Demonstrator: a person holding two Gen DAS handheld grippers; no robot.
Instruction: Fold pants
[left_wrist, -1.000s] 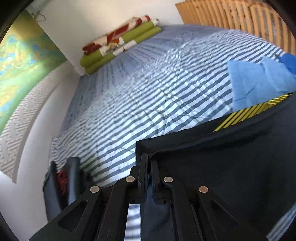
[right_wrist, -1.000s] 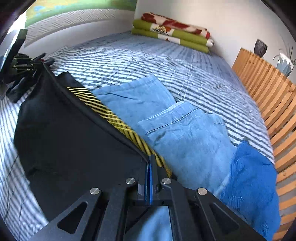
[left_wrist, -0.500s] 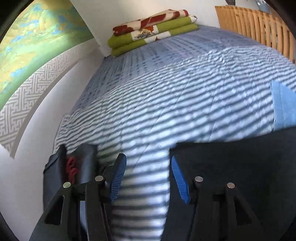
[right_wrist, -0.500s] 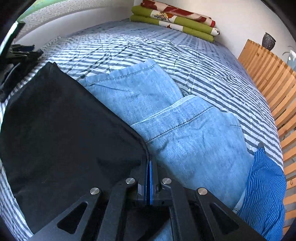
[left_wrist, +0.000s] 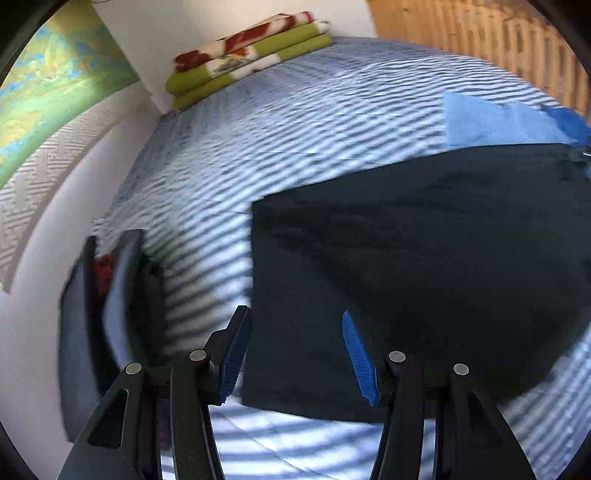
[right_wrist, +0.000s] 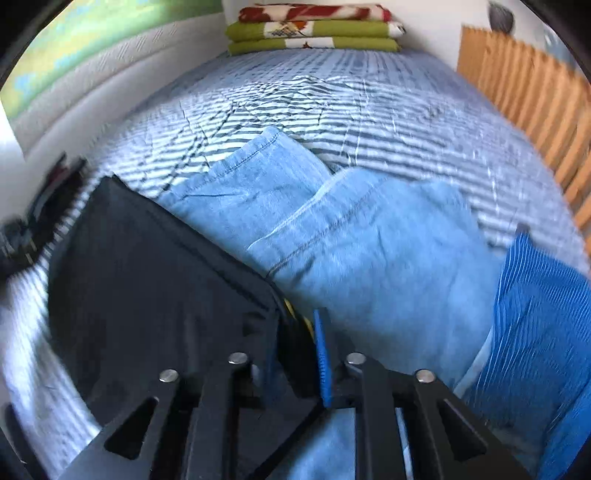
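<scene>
The black pants lie folded and flat on the striped bedcover. My left gripper hovers open over their near left corner, with its blue pads well apart and pressing on nothing. In the right wrist view, the black pants fill the lower left. My right gripper is at their right corner, its jaws opening. The corner, with a bit of yellow trim, still sits between the jaws, and the right pad stands off the cloth. The left pad is hidden behind the fabric.
Light blue jeans lie beside the pants, with a bright blue striped garment further right. Folded green and red blankets sit at the head of the bed. A wooden slatted rail runs along the right. Dark bags lie by the left wall.
My left gripper let go of the pants' edge, opened and shifted over their corner. The pants dropped flat, covering their yellow stripes. The right jaws, shut on the corner before, have parted.
</scene>
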